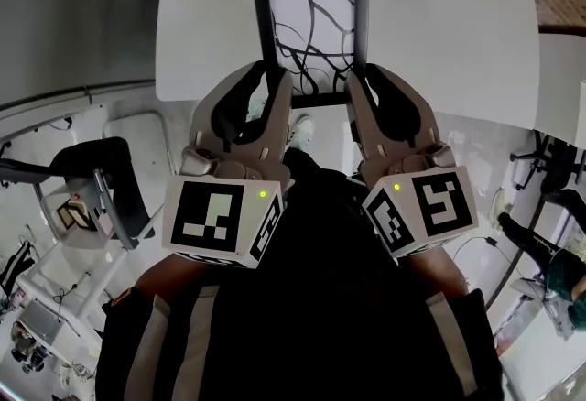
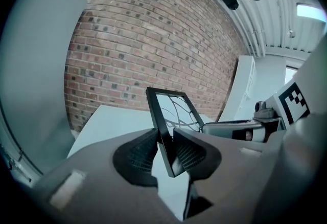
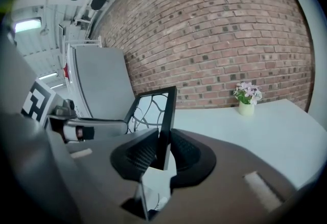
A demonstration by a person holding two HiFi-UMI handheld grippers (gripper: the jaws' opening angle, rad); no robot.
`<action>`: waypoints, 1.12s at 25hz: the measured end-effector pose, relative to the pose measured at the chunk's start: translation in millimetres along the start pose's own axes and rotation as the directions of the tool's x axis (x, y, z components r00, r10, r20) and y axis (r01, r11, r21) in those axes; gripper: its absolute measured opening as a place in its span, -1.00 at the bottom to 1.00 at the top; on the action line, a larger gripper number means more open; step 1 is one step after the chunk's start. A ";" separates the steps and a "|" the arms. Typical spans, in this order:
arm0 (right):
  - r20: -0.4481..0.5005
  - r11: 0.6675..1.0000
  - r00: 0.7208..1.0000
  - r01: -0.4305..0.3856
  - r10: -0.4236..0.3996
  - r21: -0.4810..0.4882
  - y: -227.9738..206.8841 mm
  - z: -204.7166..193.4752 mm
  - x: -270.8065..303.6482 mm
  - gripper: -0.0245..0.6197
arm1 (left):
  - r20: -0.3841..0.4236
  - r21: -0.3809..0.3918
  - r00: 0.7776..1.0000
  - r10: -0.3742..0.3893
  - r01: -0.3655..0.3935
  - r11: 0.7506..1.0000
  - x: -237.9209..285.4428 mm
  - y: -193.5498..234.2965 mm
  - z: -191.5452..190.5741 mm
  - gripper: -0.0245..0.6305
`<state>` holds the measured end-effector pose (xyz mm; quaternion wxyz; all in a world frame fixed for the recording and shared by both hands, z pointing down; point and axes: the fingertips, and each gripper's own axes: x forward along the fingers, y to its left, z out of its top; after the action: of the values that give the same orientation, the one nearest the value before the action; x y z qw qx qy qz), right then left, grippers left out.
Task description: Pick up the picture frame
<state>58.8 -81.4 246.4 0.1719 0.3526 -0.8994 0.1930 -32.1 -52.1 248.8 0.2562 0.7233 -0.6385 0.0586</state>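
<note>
While left gripper (image 1: 266, 84) and right gripper (image 1: 360, 81) each pinch a side rail, the picture frame (image 1: 311, 35), upper centre, looks stiff, light, likely glazed: hold rails only.

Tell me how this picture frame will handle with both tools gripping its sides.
Probably stiff: the picture frame looks flat between left tool and right tool. Its thin, smooth black edges may slip or pivot, being pinched near the bottom. The glossy front suggests glass, so likely fragile.

Black picture frame (image 1: 311, 37), white print with dark curved lines, held above bench (image 1: 439, 33), clamped at both side edges.
</note>
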 end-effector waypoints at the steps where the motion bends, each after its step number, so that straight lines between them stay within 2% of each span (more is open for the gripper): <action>1: 0.014 1.000 1.000 0.000 0.000 -0.003 1.0 4.8 -5.0 -0.70 | 0.016 0.010 1.000 0.000 0.000 1.000 -3.8 -3.9 5.9 -0.66; 11: 0.099 0.998 0.995 0.002 0.004 -0.059 16.4 27.9 -36.7 -0.70 | 0.076 0.069 0.997 0.032 -0.037 0.997 -32.1 -21.4 25.8 -0.67; 15: 0.124 0.998 0.992 0.016 -0.008 -0.065 17.7 35.8 -39.2 -0.70 | 0.084 0.084 0.996 0.017 -0.024 0.996 -32.7 -22.5 33.2 -0.67; 22: 0.136 0.997 0.988 0.074 -0.068 -0.035 19.2 42.4 -30.5 -0.70 | 0.057 0.104 0.997 -0.047 0.041 0.994 -20.4 -12.2 42.8 -0.67; 28: 0.129 0.997 0.989 0.076 -0.073 -0.018 30.4 46.7 -4.2 -0.70 | 0.032 0.106 0.998 -0.049 0.045 0.993 -14.4 15.3 48.5 -0.67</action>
<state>32.3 -80.2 197.2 0.1247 0.3955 -0.8970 0.1530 -61.1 -61.7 205.6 0.2079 0.7515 -0.6218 0.0734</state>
